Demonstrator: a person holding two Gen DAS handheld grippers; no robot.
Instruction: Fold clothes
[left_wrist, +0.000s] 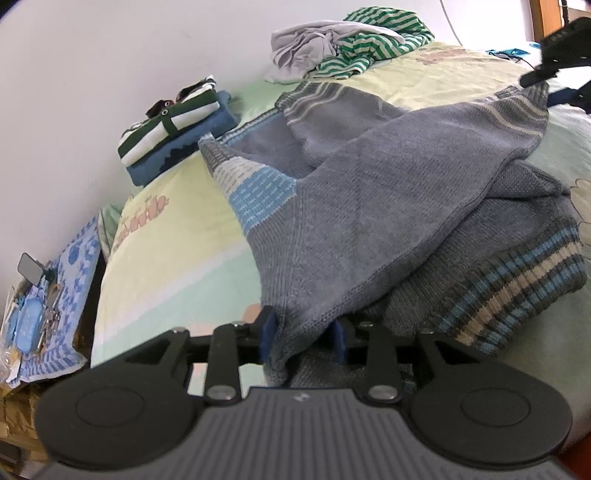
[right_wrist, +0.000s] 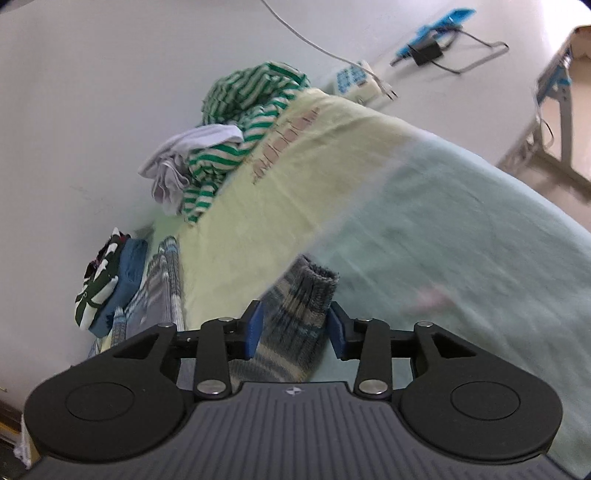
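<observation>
We hold the grey knit sweater (left_wrist: 369, 206) at two ends so that one sleeve stretches taut across its body: our left gripper (left_wrist: 304, 338) has its blue-padded fingers (left_wrist: 267, 332) clamped on a bunched edge of the knit at the near end, and our right gripper (right_wrist: 293, 328) has its fingers closed against the striped cuff (right_wrist: 299, 314) of the sleeve, which fills the gap between them. Held this way, the sleeve lies as a flat diagonal band over the rest of the garment, which sits rumpled on the bed (left_wrist: 166, 221) just beyond the left fingers, its ribbed striped hem (left_wrist: 517, 288) to their right. That suits a fold of the sleeve inward, we judge. Far ahead and left of the left fingers a folded stack (left_wrist: 173, 136) rests by the wall, kept apart from the loose pile of a green-striped top (left_wrist: 373, 40) and a pale grey garment (left_wrist: 303, 48) farther beyond. The right view is blurred, so the cuff's exact seating is hard to read.
</observation>
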